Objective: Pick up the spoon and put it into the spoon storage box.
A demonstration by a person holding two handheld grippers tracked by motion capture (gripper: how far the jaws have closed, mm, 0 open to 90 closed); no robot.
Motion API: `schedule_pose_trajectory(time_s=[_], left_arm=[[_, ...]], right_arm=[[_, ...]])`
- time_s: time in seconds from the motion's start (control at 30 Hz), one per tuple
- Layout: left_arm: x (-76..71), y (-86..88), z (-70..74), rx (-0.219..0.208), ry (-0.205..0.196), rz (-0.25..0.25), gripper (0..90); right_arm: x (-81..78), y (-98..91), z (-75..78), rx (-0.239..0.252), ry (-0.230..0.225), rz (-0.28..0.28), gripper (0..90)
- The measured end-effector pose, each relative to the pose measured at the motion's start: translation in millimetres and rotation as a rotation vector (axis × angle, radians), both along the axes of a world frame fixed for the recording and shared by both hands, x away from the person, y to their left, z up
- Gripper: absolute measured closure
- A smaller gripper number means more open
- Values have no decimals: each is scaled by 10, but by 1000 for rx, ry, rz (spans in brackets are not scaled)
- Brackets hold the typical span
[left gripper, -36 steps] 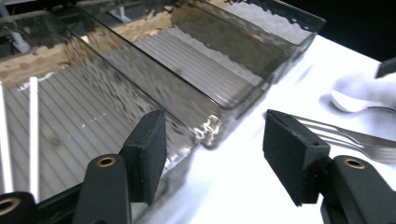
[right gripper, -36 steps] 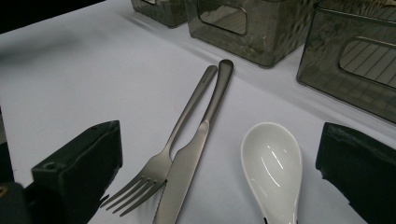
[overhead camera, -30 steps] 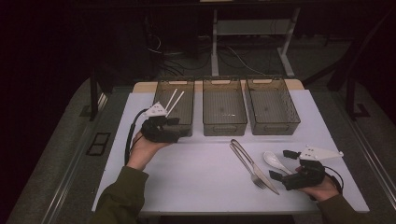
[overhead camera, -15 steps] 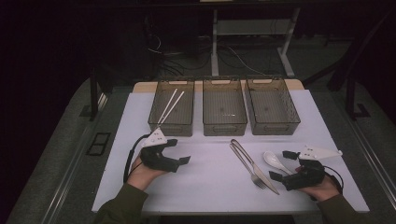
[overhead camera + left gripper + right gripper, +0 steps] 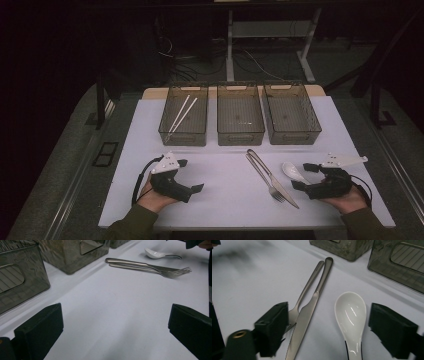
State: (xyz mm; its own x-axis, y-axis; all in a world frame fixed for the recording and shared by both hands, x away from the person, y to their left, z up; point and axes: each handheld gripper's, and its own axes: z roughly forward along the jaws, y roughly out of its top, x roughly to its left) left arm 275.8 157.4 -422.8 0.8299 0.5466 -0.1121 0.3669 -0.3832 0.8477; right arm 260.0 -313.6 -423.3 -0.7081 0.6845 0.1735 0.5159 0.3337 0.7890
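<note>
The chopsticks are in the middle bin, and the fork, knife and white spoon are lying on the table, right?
Not quite. The chopsticks are in the left bin, not the middle bin, as the high view shows. The rest is right: the fork, knife and white spoon lie on the table.

Three grey bins (image 5: 240, 114), chopsticks (image 5: 181, 115), white table (image 5: 220, 200)

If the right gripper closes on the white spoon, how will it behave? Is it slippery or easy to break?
The white spoon shines with glossy highlights, so it is probably glazed ceramic: stiff, likely slippery between the fingers, and apt to chip if dropped. Its rounded bowl lies on the table, so a sideways push may spin or rock it rather than slide it straight.
</note>
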Motion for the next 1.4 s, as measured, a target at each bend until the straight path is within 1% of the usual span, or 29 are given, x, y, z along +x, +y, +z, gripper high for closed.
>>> schedule_pose_trajectory(time_s=[0.1, 0.17, 0.2, 0.27, 0.33, 0.43, 0.47, 0.5, 0.53, 0.6, 0.67, 0.73, 0.8, 0.87, 1.07, 1.23, 1.27, 1.3, 1.33, 1.4], left_arm=[[6, -3, -13, 8, 13, 5, 0], [9, 2, -18, 6, 19, 6, 0], [10, 4, -18, 5, 20, 7, 0], [12, 9, -18, 5, 14, 13, 0], [19, 15, -21, 3, 17, 16, 0], [21, 13, -29, 3, 20, 18, 0], [17, 8, -27, 2, 20, 15, 0], [15, 5, -27, 4, 19, 14, 0], [16, 2, -26, 5, 17, 10, 0], [16, -7, -31, 4, 18, 8, 0], [17, -12, -35, 8, 19, 5, 0], [18, -15, -39, 8, 20, 4, 0], [17, -16, -38, 8, 21, 3, 0], [14, -19, -37, 8, 21, 0, 0], [11, -34, -38, 7, 23, -9, 0], [14, -35, -42, 7, 27, -10, 0], [15, -36, -44, 8, 27, -11, 0], [15, -37, -43, 8, 27, -12, 0], [13, -38, -43, 6, 27, -11, 0], [14, -37, -43, 6, 27, -10, 0]], right_arm=[[-11, -34, 4, -16, 17, 0, 326], [-20, -60, -8, -30, 34, 15, 425], [-26, -72, -15, -43, 39, 18, 457], [-37, -93, -26, -64, 56, 17, 552], [-53, -123, -33, -83, 63, 18, 645], [-77, -175, -43, -108, 81, 20, 745], [-82, -187, -53, -110, 83, 24, 772], [-93, -205, -62, -122, 95, 25, 805], [-95, -213, -69, -127, 92, 29, 831], [-114, -227, -80, -140, 107, 34, 891], [-114, -242, -103, -149, 116, 47, 894], [-112, -242, -123, -165, 134, 55, 894], [-110, -233, -143, -185, 146, 58, 894], [-109, -224, -148, -189, 156, 55, 895], [-86, -246, -166, -228, 161, 38, 895], [-39, -277, -168, -258, 148, 22, 895], [-29, -279, -165, -260, 152, 17, 895], [-9, -291, -164, -266, 144, 13, 895], [2, -295, -159, -264, 151, 3, 895], [33, -316, -158, -269, 139, -6, 895]])
